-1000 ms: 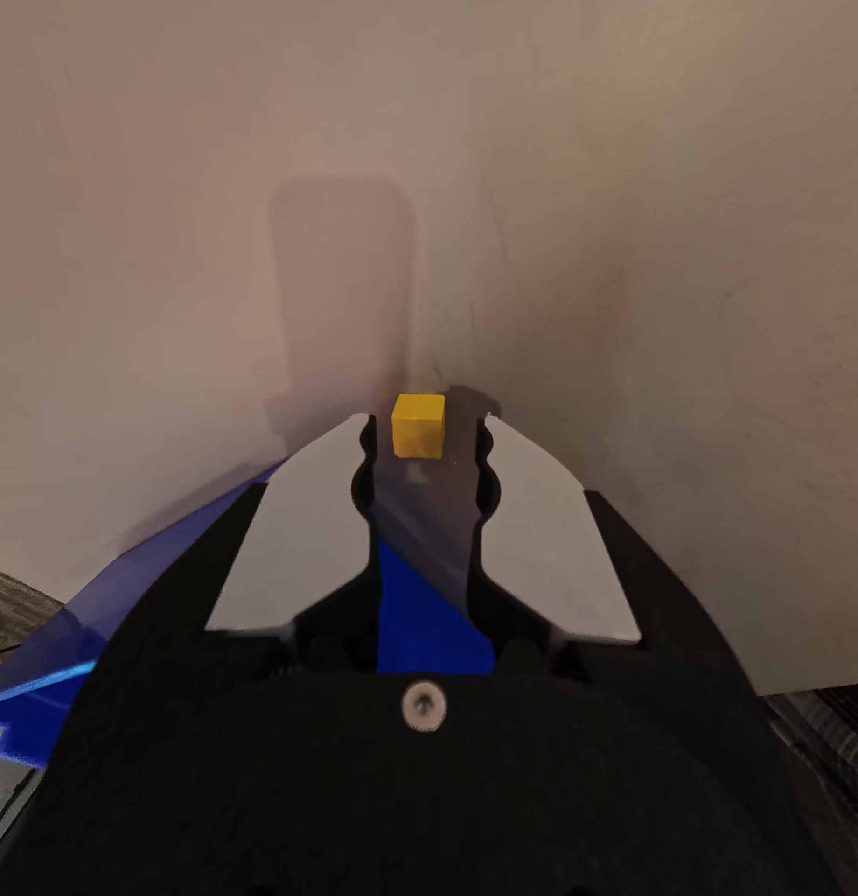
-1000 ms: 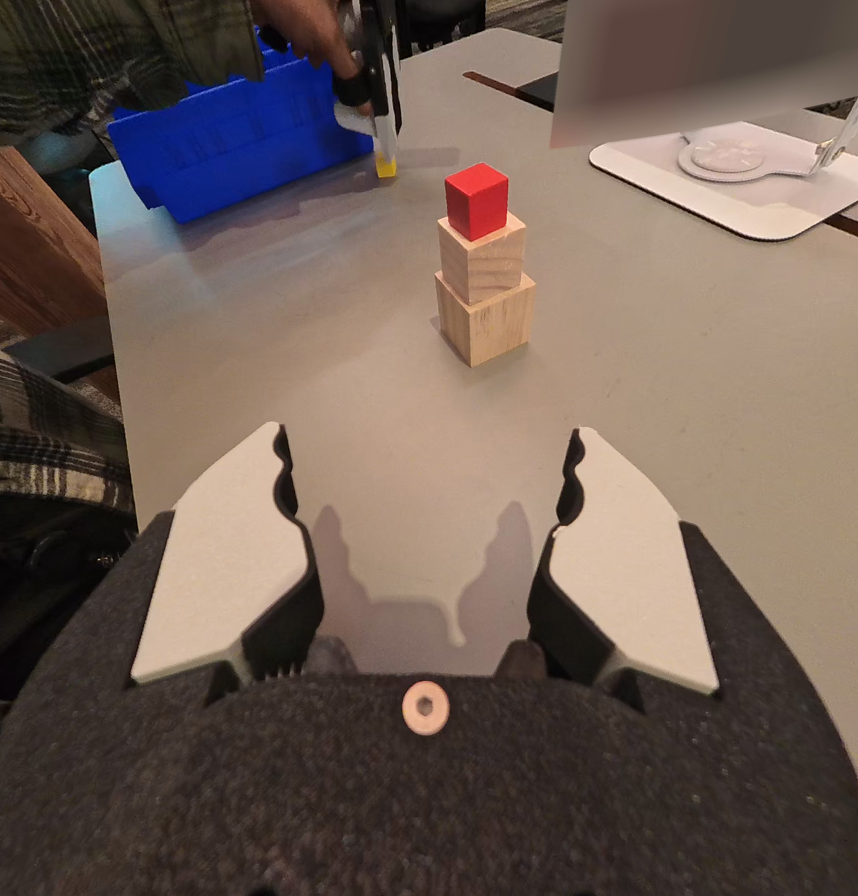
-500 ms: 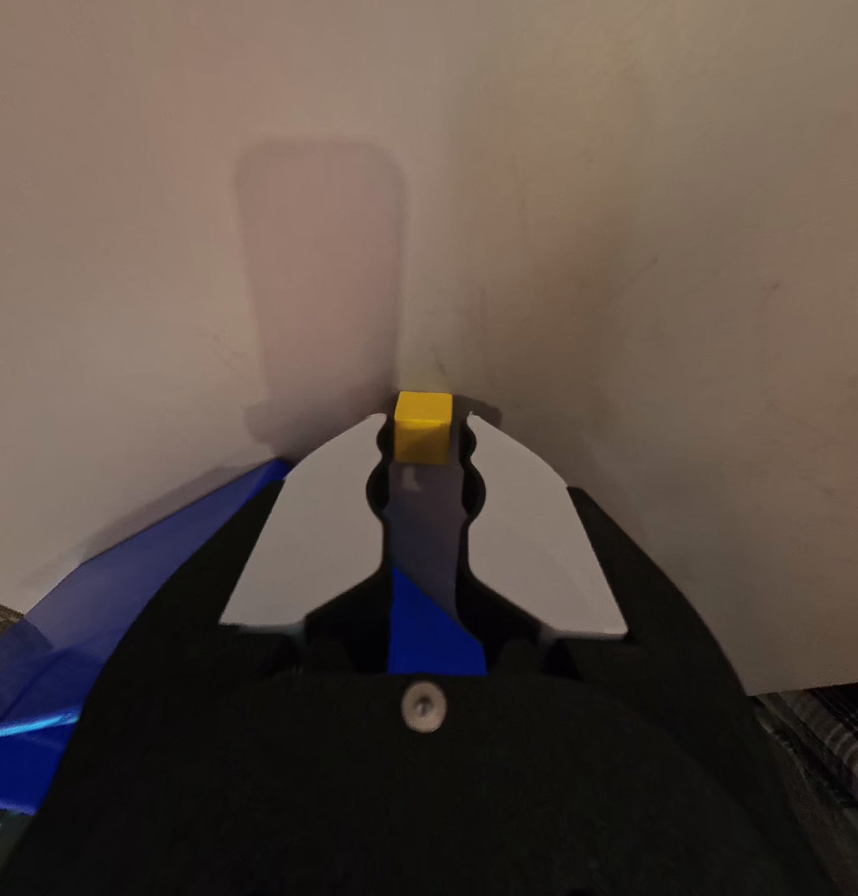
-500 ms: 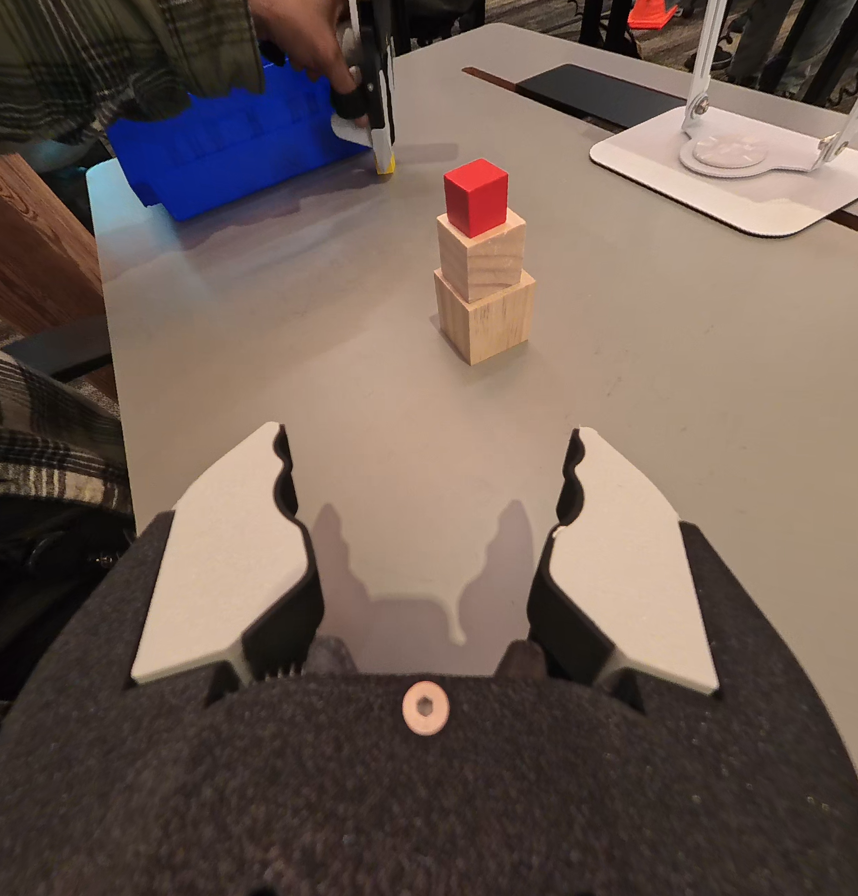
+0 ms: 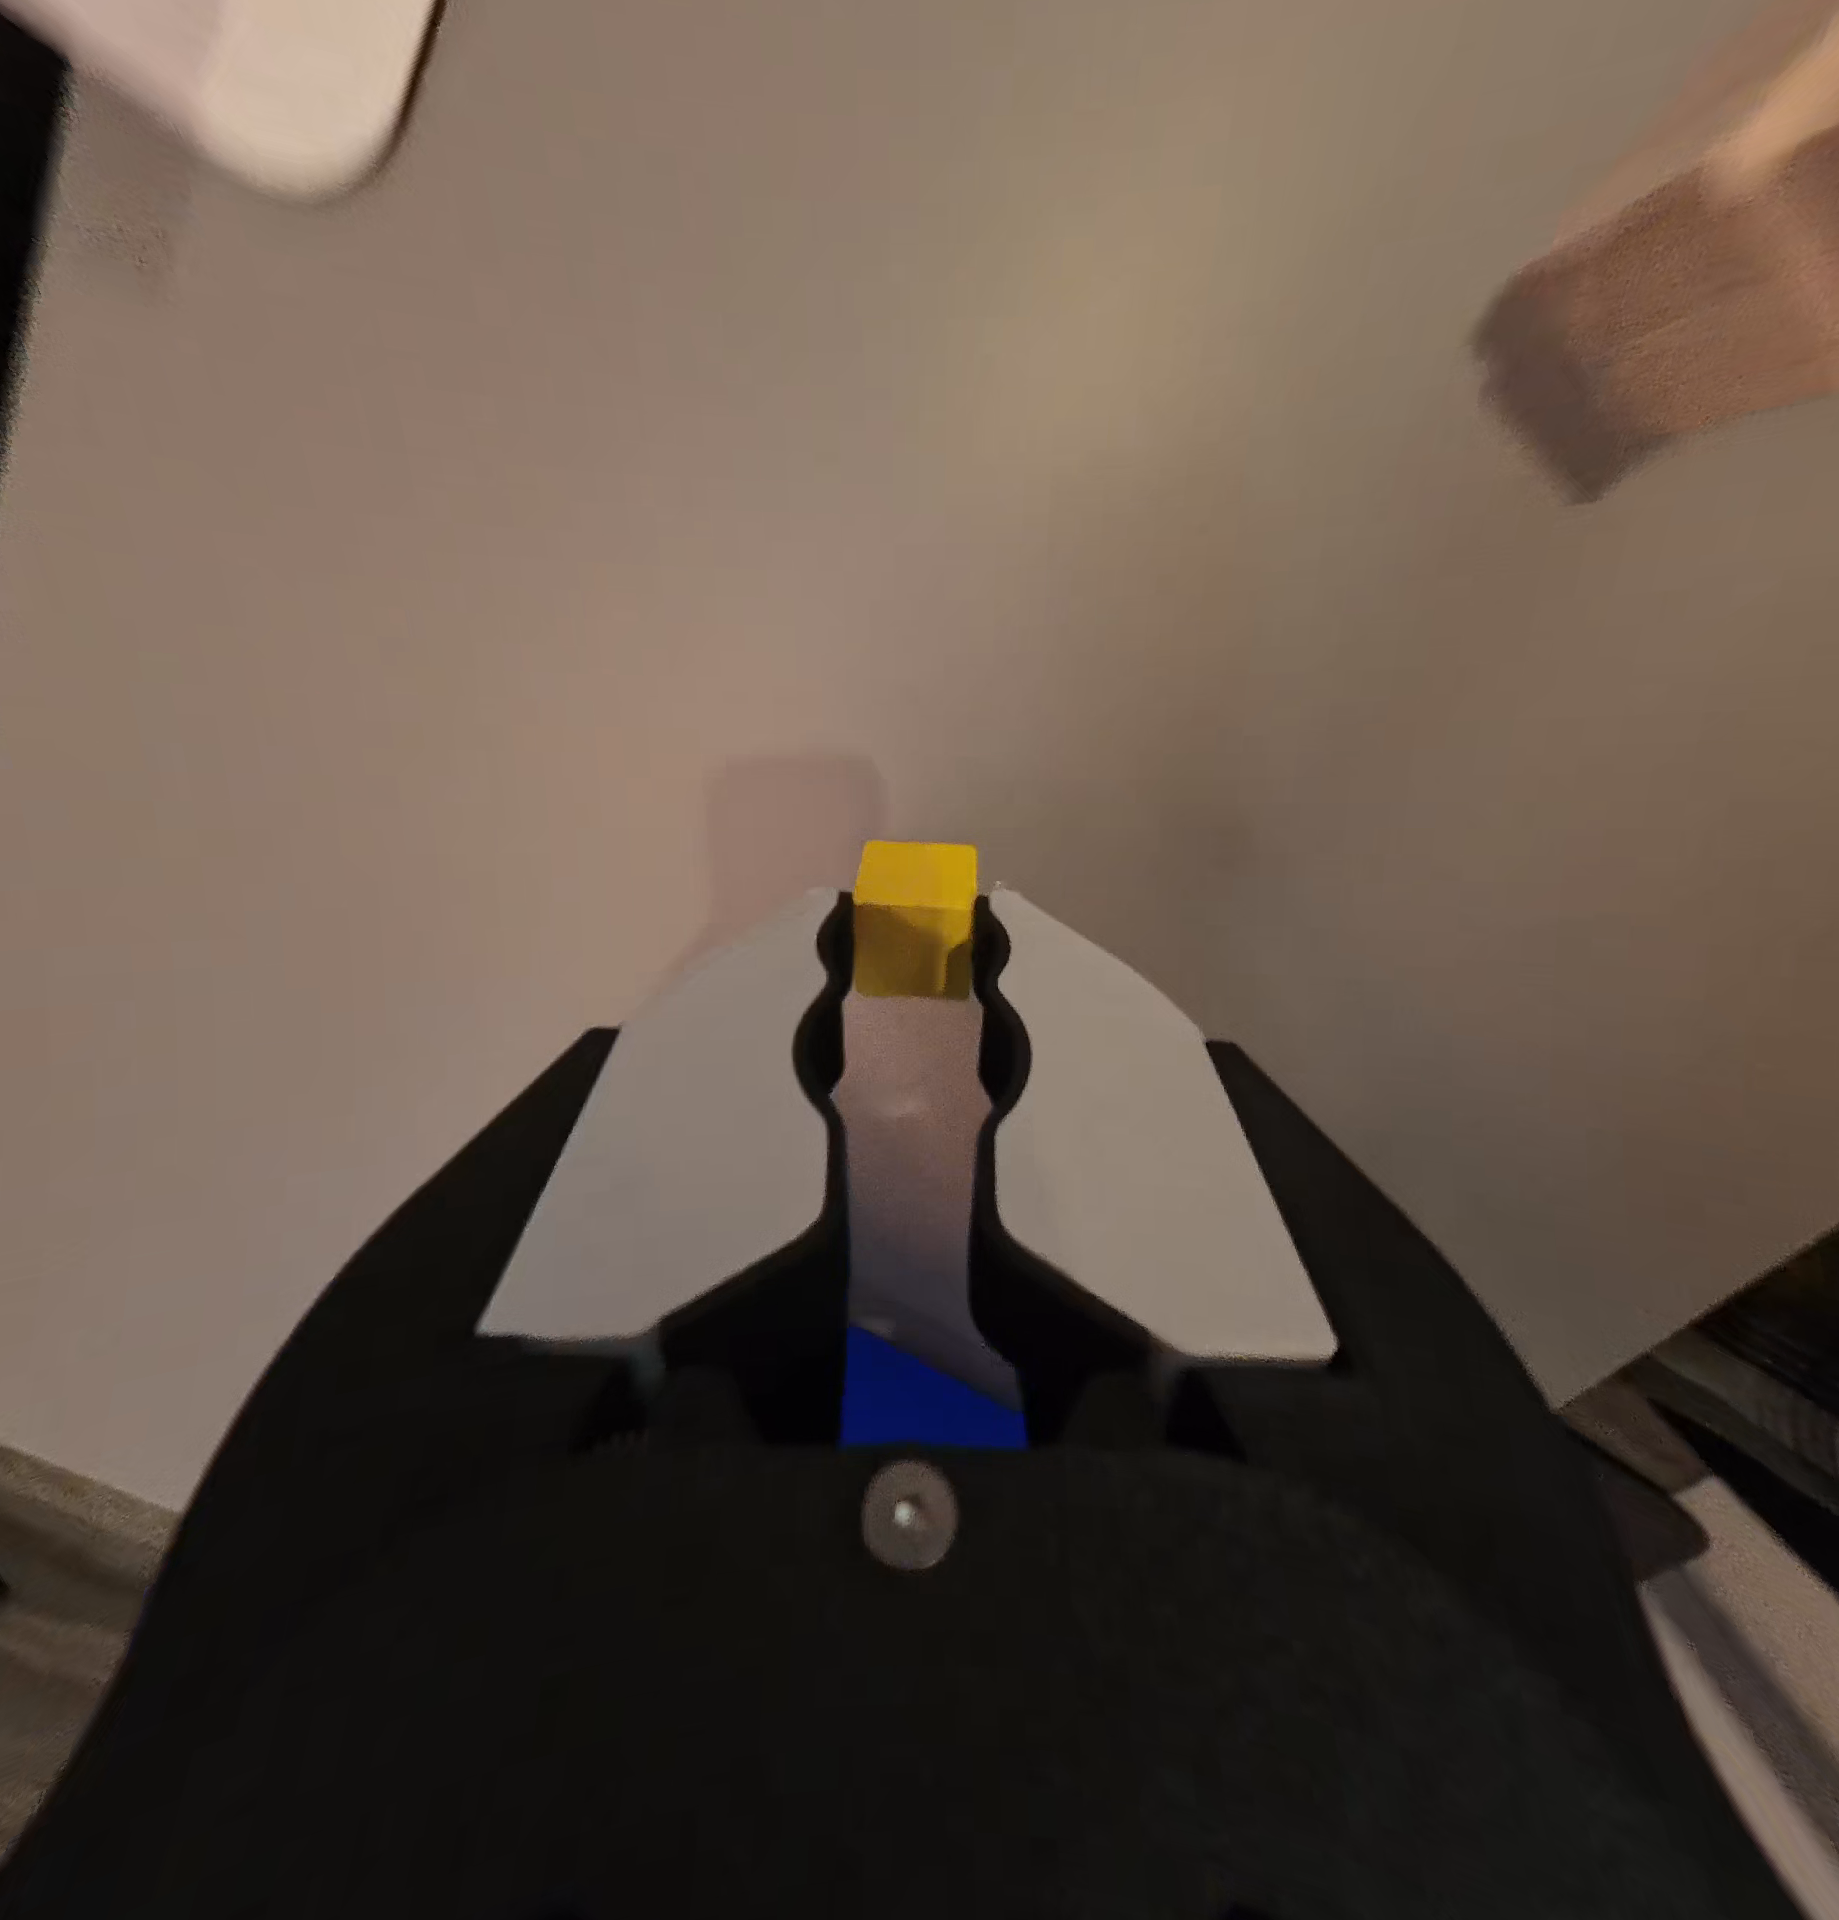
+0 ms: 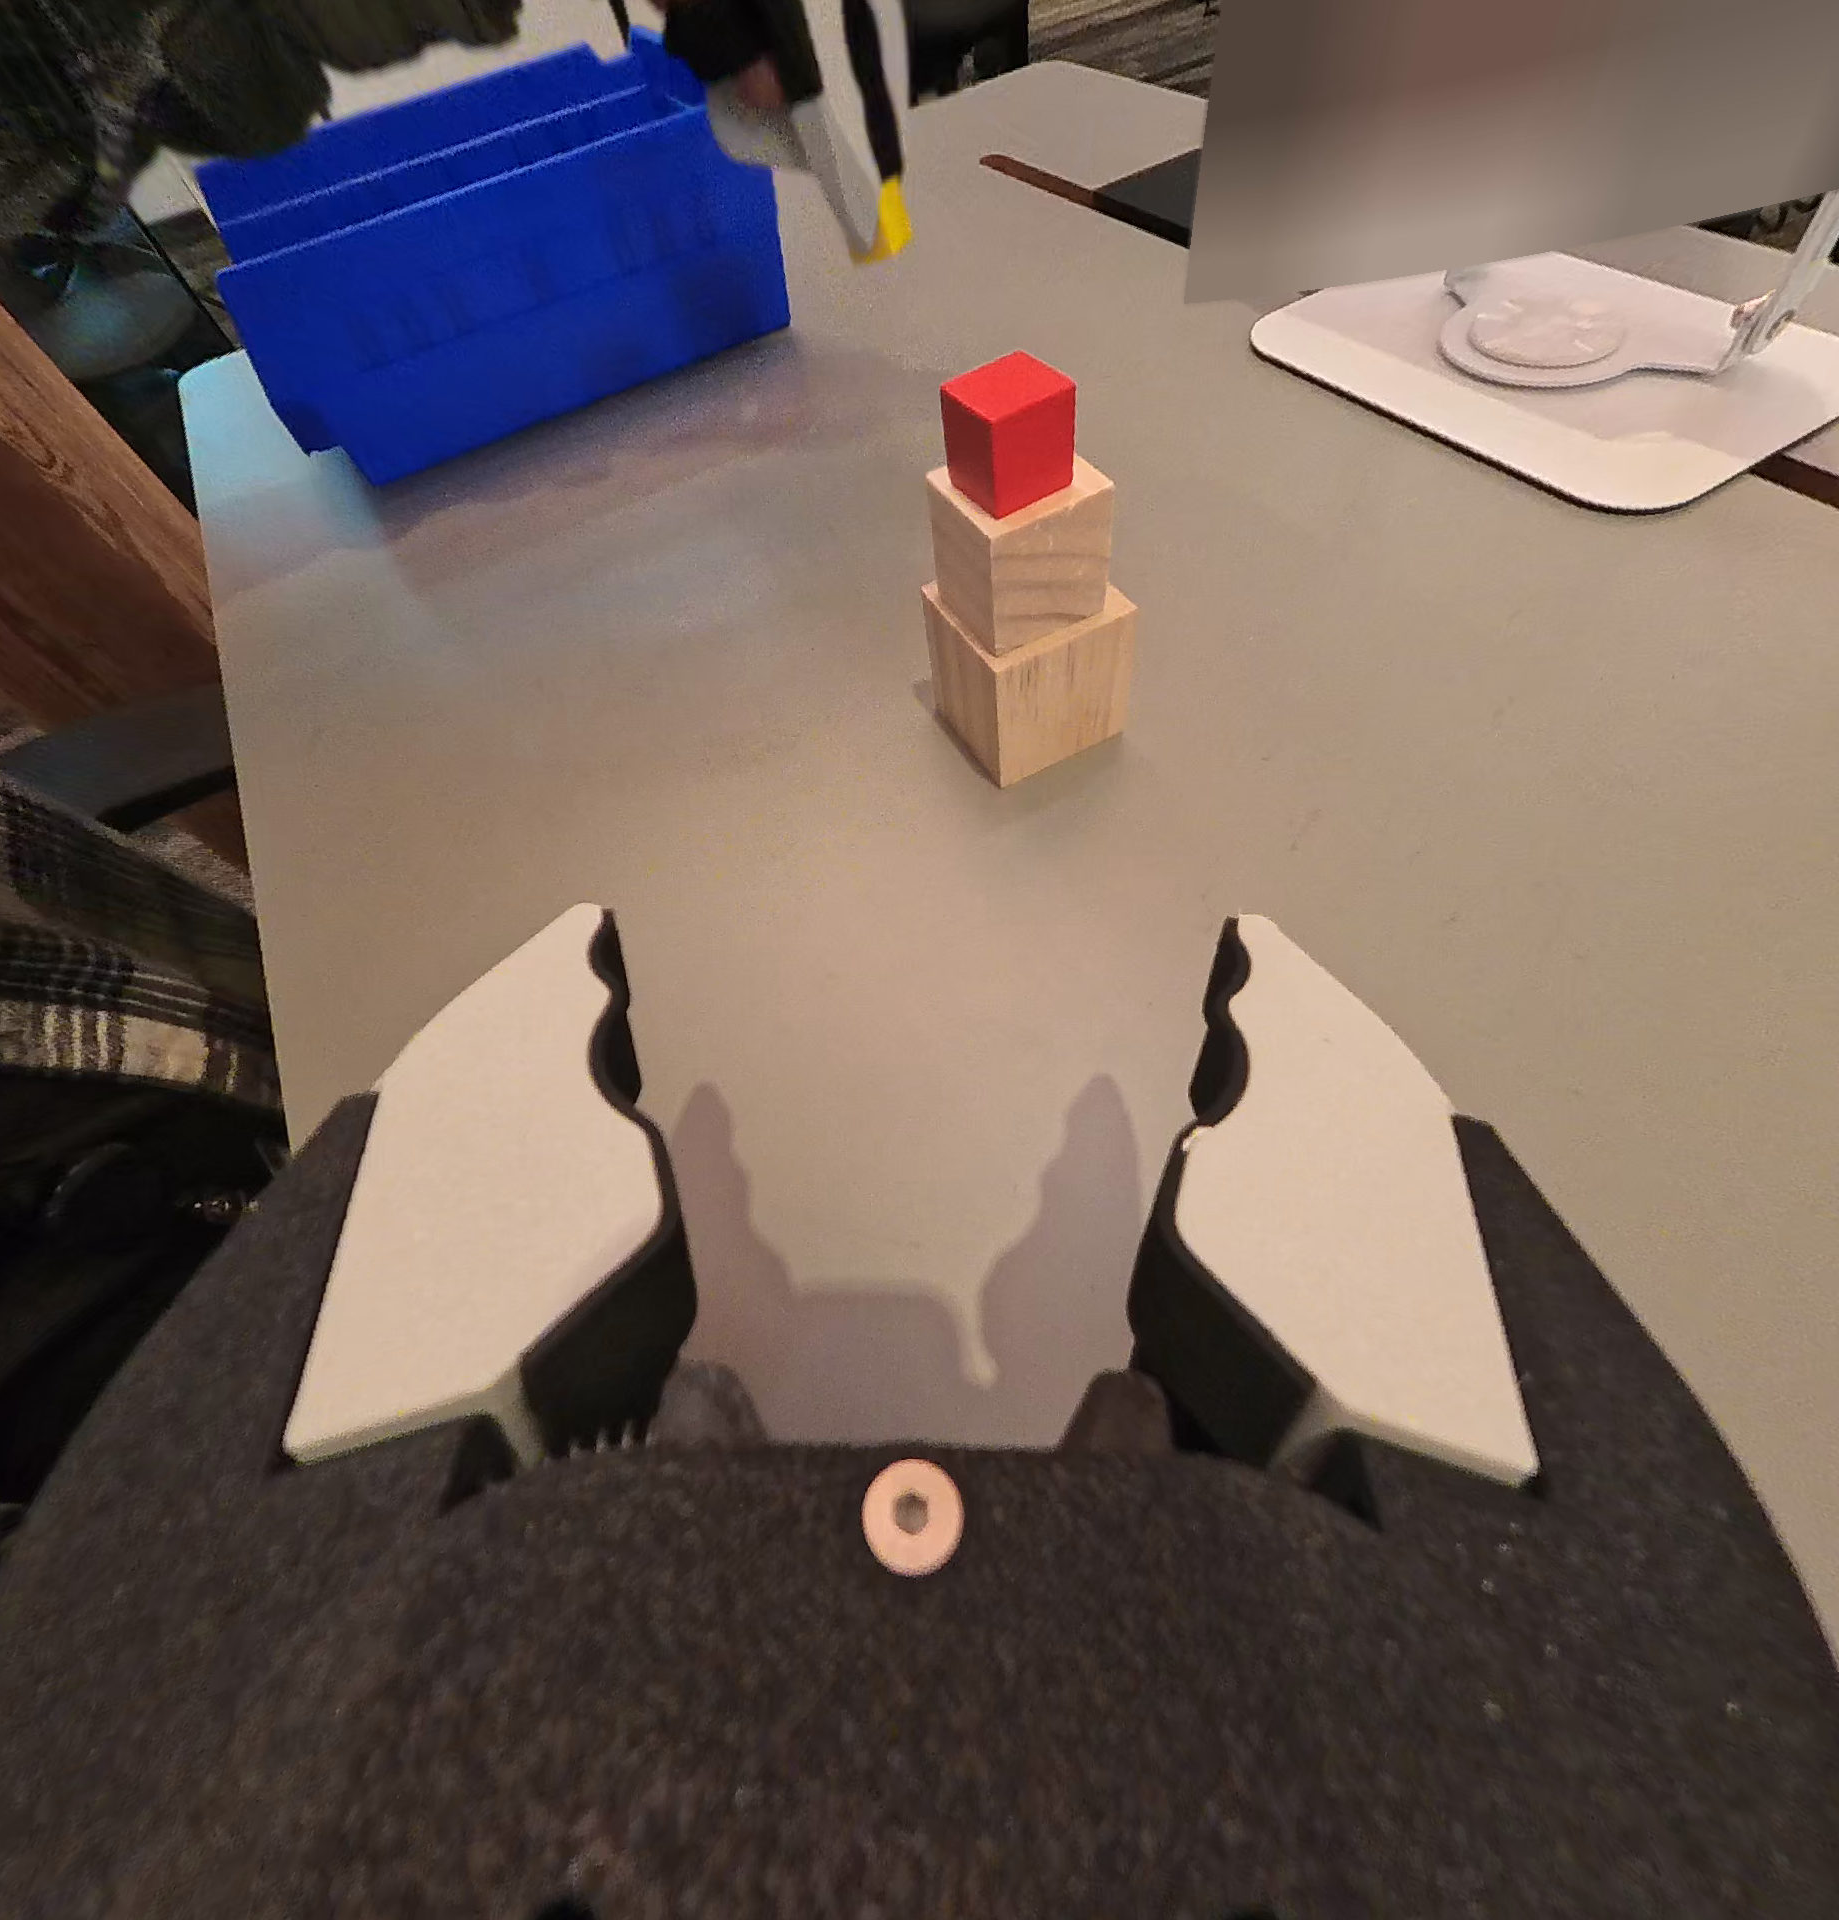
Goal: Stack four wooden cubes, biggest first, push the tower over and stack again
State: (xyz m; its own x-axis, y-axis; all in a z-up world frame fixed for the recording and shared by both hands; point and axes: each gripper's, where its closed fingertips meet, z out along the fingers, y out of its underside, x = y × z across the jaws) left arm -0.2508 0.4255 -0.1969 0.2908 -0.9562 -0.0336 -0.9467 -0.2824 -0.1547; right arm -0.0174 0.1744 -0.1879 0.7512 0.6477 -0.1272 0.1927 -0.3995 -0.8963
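A tower stands mid-table in the right wrist view: a large plain wooden cube [image 6: 1034, 691] at the bottom, a smaller plain wooden cube [image 6: 1024, 561] on it, and a red cube [image 6: 1008, 431] on top. My left gripper [image 5: 913, 920] is shut on a small yellow cube [image 5: 913, 925] and holds it above the table. It also shows in the right wrist view [image 6: 873, 223], lifted, behind and left of the tower, with the yellow cube [image 6: 891, 220] at its tips. The tower shows blurred in the left wrist view [image 5: 1684, 312] at upper right. My right gripper [image 6: 915, 935] is open and empty, low over the table in front of the tower.
A blue plastic bin [image 6: 499, 270] stands at the table's far left. A white stand base [image 6: 1559, 405] lies at the far right, blurred in the left wrist view [image 5: 260, 83]. A person's plaid sleeve [image 6: 94, 977] is at the left edge. The grey table [image 6: 582, 727] lies around the tower. Left tips to right tips: about 35 centimetres.
My left gripper closed on the yellow cube, lifted it off the table and swung away from the blue bin. The right gripper and the tower have stayed in place.
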